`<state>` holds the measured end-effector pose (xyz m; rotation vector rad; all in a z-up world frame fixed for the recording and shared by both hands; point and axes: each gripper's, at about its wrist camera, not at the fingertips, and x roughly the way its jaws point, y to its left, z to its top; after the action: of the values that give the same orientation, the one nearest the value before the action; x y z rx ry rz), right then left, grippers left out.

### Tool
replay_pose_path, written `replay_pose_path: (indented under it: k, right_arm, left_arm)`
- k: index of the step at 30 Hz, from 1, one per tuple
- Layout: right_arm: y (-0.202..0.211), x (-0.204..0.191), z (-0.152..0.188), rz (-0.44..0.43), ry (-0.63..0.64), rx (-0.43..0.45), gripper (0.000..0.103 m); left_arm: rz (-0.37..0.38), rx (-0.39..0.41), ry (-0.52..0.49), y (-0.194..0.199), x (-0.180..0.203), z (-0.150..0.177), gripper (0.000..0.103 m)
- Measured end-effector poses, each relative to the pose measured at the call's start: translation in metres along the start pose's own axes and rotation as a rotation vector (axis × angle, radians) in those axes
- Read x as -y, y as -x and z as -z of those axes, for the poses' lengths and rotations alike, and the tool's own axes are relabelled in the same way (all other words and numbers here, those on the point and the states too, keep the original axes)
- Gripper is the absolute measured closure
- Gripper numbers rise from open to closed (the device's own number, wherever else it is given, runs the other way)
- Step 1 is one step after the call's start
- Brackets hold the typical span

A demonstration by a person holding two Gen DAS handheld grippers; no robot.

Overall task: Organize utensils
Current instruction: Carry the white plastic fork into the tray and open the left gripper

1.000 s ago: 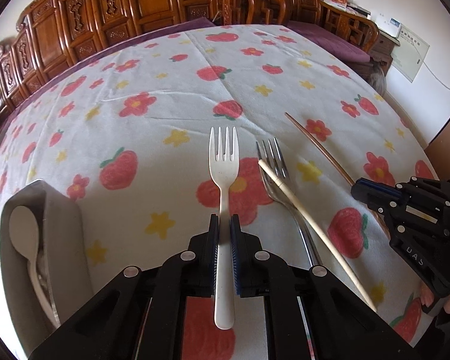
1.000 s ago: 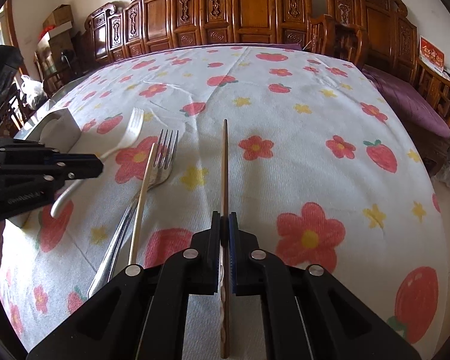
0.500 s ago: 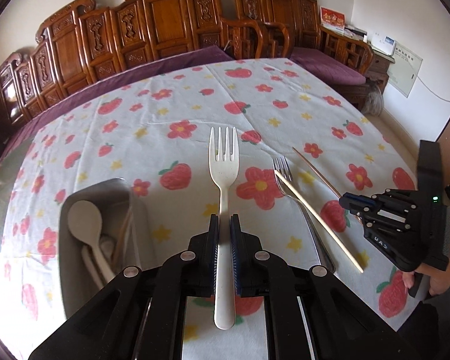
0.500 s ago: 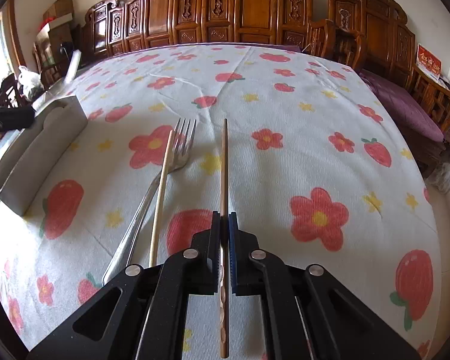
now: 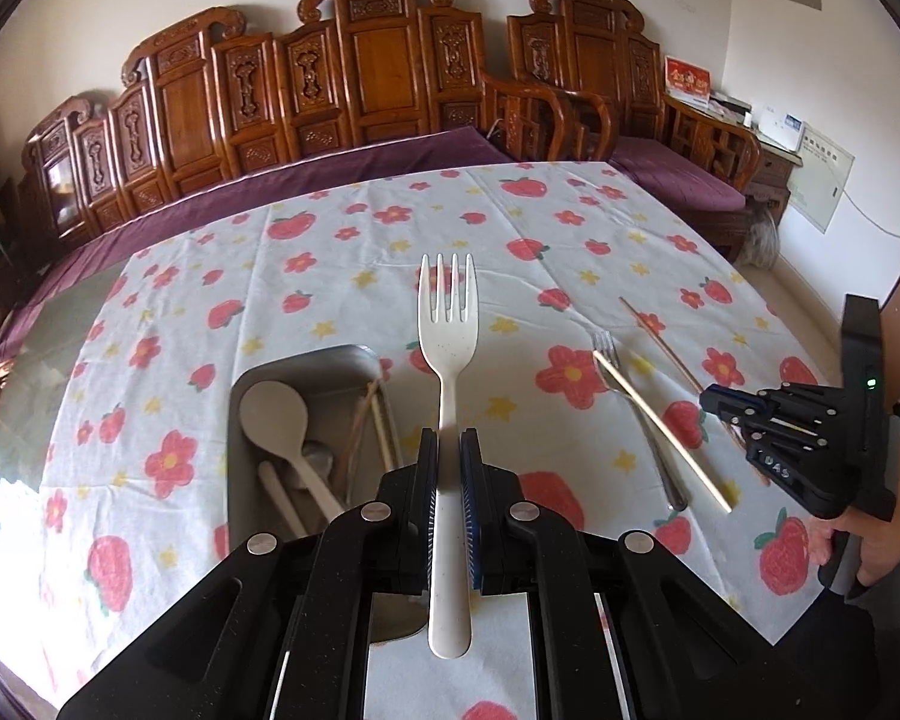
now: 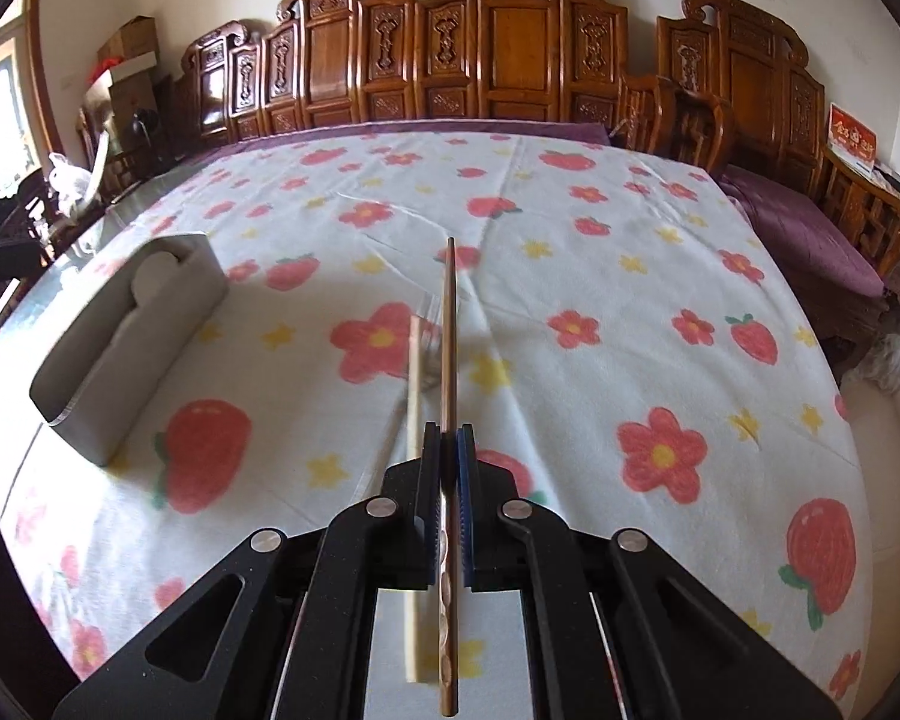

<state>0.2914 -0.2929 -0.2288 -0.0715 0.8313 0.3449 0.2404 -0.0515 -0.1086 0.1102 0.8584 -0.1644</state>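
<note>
My left gripper [image 5: 448, 450] is shut on a white plastic fork [image 5: 448, 324] and holds it in the air, tines forward, just right of the grey utensil box [image 5: 240, 414]. The box holds a white spoon [image 5: 273, 414] and several other utensils. My right gripper [image 6: 448, 444] is shut on a brown chopstick [image 6: 448, 330], lifted off the cloth; it also shows in the left wrist view [image 5: 717, 405]. A metal fork [image 5: 636, 414] and a pale chopstick [image 5: 666, 438] lie crossed on the tablecloth; the pale chopstick shows blurred in the right wrist view [image 6: 414, 384].
The table carries a white cloth with strawberries and flowers [image 6: 630, 300]. Carved wooden chairs [image 5: 384, 72] line the far side, with a purple-cushioned bench [image 5: 678, 174] at the right. The grey box [image 6: 126, 348] stands at the table's left in the right wrist view.
My left gripper has risen and pulled back with the white fork, so the box now lies beside it below. My right gripper has lifted the brown chopstick off the cloth.
</note>
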Motion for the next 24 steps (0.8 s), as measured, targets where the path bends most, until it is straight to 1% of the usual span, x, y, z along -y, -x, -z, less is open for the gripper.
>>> replay_pose_path:
  k: [8,13,19,24]
  right_arm:
    - [0.042,-0.042,-0.025,-0.085,0.057,0.09,0.097]
    - [0.06,-0.062,-0.033,-0.123,0.083,0.12,0.097]
    - [0.066,-0.076,-0.036,-0.15,0.103,0.124,0.097]
    - [0.058,-0.082,-0.032,-0.159,0.107,0.1,0.097]
  left_arm:
    - [-0.045,-0.038,0.056,-0.007,-0.042,0.013,0.096]
    - [-0.055,-0.062,0.08,-0.019,-0.06,0.019,0.096]
    - [-0.048,-0.075,0.089,-0.045,-0.075,0.026,0.096]
    - [-0.026,-0.081,0.101,-0.064,-0.082,0.031,0.096]
